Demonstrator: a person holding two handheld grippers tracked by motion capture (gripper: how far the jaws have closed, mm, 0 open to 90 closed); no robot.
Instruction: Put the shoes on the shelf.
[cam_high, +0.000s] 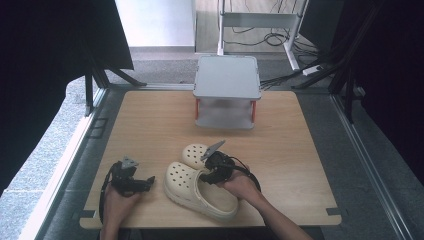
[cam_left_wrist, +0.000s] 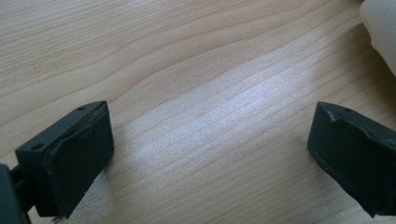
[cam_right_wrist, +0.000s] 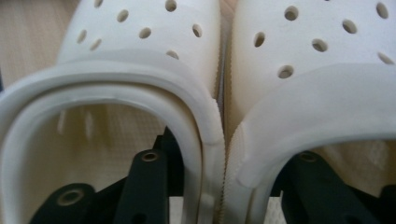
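Note:
Two cream perforated clogs lie side by side on the wooden table (cam_high: 150, 120), the nearer clog (cam_high: 192, 187) in front and the farther clog (cam_high: 192, 152) behind it. My right gripper (cam_high: 212, 172) reaches into their openings from the heel side. In the right gripper view one finger (cam_right_wrist: 144, 182) is inside the left clog (cam_right_wrist: 140, 51) and the other finger (cam_right_wrist: 313, 182) inside the right clog (cam_right_wrist: 327, 70). The two adjoining walls are pinched together between them, at my right gripper (cam_right_wrist: 224, 168). My left gripper (cam_high: 145, 182) rests open to the left, low over bare wood (cam_left_wrist: 210, 140), with a clog's edge (cam_left_wrist: 380, 32) beside it.
A grey two-tier stand (cam_high: 226, 77) with orange legs stands at the table's far middle. The table's front edge runs just under the person's forearms. Dark frame posts and cables surround the table.

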